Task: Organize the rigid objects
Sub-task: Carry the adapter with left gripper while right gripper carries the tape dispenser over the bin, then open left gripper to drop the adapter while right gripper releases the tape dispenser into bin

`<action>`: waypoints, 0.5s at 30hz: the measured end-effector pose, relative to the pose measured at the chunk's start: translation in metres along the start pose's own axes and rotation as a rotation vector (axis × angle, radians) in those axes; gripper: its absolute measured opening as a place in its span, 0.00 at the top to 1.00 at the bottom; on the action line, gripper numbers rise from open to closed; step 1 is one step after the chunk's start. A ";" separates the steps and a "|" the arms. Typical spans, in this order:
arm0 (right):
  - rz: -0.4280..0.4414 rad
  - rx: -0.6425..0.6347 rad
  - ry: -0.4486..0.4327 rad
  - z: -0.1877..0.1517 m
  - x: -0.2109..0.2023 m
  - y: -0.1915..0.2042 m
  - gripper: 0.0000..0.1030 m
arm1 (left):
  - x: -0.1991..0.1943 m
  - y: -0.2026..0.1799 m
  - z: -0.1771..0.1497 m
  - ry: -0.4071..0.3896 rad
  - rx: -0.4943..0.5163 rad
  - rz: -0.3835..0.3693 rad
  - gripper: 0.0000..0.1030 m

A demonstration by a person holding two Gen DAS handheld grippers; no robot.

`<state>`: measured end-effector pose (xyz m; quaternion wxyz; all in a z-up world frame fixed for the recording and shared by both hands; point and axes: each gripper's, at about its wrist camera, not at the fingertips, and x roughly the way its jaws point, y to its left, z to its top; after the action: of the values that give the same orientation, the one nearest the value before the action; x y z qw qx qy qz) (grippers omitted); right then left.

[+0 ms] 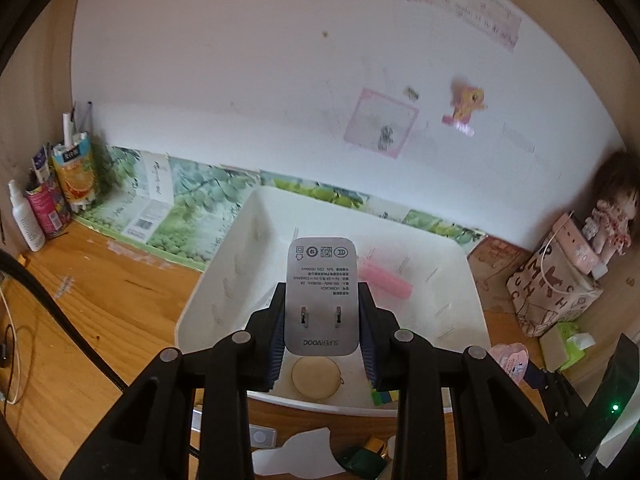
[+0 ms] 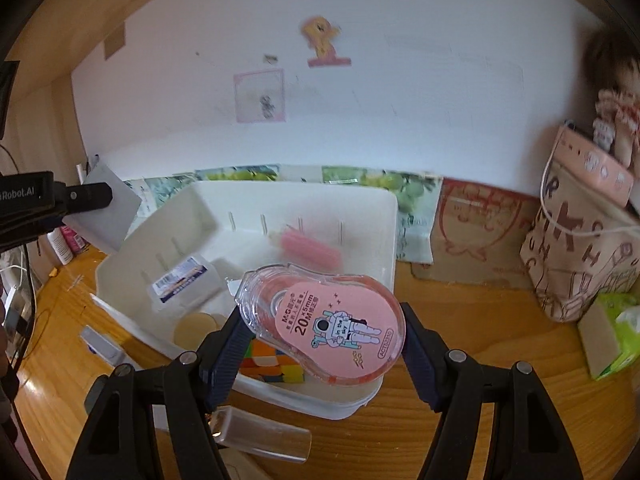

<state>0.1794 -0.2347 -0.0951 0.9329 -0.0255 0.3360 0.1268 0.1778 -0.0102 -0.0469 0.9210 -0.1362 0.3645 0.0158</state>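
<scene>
left hand-held gripper clamps charger above white bin.

— What could be read on the white charger?
— "SUPERVOOC", printed upside down near its prongs.
— And the pink correction tape?
— "M&G", "20M×5mm" and "in the sky". The black housing at far left read "Robot.AI".

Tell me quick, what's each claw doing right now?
Left gripper: closed on a flat white plastic phone charger.
Right gripper: closed on a pink, clear-cased correction tape dispenser.
</scene>
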 end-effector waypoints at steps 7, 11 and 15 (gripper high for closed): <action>0.023 0.020 0.011 -0.002 0.010 -0.003 0.29 | 0.022 -0.006 -0.008 0.066 -0.006 -0.007 0.67; 0.029 0.021 0.028 -0.002 0.013 -0.001 0.29 | 0.027 -0.009 -0.008 0.076 0.010 0.002 0.66; 0.023 0.042 0.031 -0.002 0.012 -0.005 0.23 | 0.020 -0.011 -0.005 0.024 0.014 0.006 0.59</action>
<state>0.1884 -0.2376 -0.1049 0.9264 -0.0041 0.3533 0.1303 0.1905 -0.0234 -0.0614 0.9175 -0.1291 0.3760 0.0143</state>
